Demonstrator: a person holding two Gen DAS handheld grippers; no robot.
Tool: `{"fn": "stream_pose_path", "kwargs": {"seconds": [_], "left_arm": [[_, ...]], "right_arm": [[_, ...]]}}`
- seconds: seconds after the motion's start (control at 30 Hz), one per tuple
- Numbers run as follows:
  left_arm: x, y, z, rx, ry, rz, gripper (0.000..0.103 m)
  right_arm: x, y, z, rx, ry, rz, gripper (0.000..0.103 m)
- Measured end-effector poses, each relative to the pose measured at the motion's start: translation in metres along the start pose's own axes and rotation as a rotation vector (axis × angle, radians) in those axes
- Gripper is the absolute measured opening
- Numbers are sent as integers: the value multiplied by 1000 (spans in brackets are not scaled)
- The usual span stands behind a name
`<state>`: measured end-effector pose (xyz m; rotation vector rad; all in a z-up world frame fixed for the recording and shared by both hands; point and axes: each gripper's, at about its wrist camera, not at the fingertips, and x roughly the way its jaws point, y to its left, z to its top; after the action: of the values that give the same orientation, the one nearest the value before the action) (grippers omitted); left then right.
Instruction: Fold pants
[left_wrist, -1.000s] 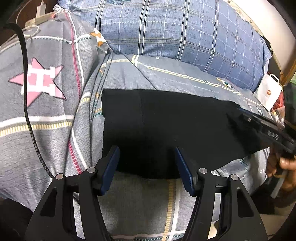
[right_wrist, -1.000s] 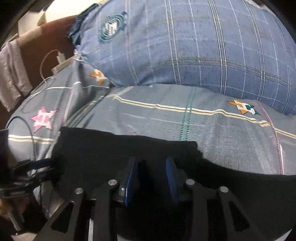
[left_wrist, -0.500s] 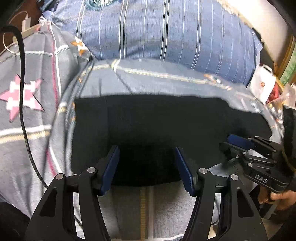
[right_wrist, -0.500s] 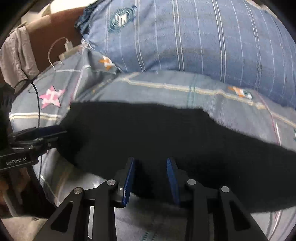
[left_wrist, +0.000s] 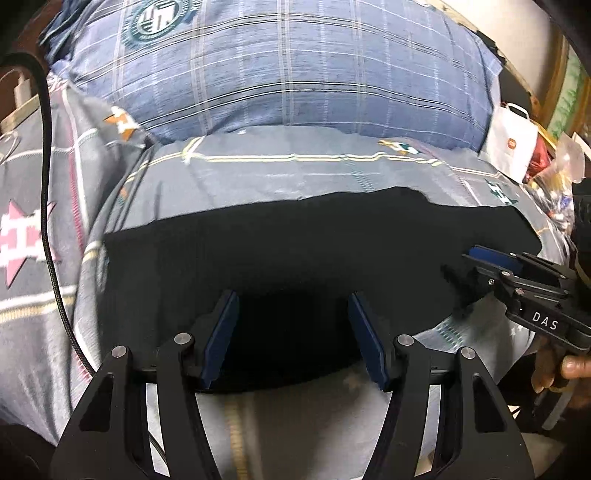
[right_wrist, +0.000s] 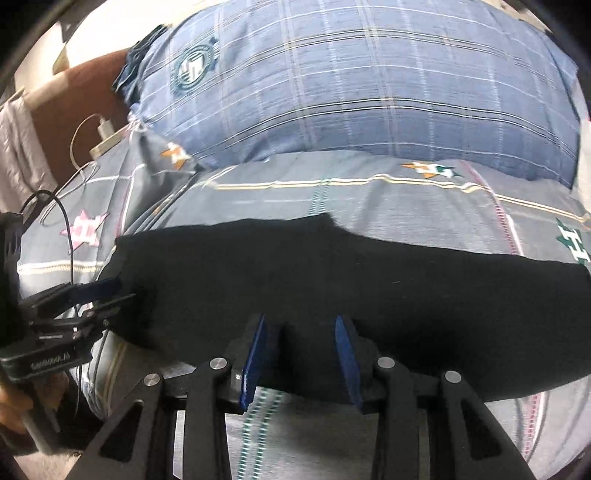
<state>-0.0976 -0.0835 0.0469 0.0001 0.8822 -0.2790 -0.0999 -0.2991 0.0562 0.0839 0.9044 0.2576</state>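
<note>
Black pants (left_wrist: 303, 251) lie flat across a grey patterned bedsheet (left_wrist: 295, 166), as a wide dark band; they also show in the right wrist view (right_wrist: 332, 280). My left gripper (left_wrist: 293, 306) is open, its blue pads over the pants' near edge, nothing between them. My right gripper (right_wrist: 301, 332) is open over the near edge further right; it also shows in the left wrist view (left_wrist: 491, 258) at the pants' right end. The left gripper appears in the right wrist view (right_wrist: 99, 291) at the pants' left end.
A large blue plaid pillow (left_wrist: 280, 70) lies behind the pants. A black cable (left_wrist: 48, 206) runs down the sheet at left. A white paper bag (left_wrist: 511, 142) and clutter stand at the far right. A charger and white cord (right_wrist: 105, 129) lie at the bed's far left.
Both grippers have drawn back toward the near edge of the bed. The right gripper's pads have opened wider. The pants now lie spread flat in a wide band.
</note>
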Motion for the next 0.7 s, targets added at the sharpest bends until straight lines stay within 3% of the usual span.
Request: {"fn": "stream_pose_path", "kwargs": {"seconds": [0.6,0.63,0.7], "left_arm": [[46,-83,35,128,55,-123,64],[49,-89,37,133,59,-132,65],[53,-96,41,137,67,-155,79]], "right_arm": [[-33,-82,-17,180,-18,-82,39],[-35,-87,-18,189,-20,-83,39],[-41,-99,-23,215,-29,-94,40]]}}
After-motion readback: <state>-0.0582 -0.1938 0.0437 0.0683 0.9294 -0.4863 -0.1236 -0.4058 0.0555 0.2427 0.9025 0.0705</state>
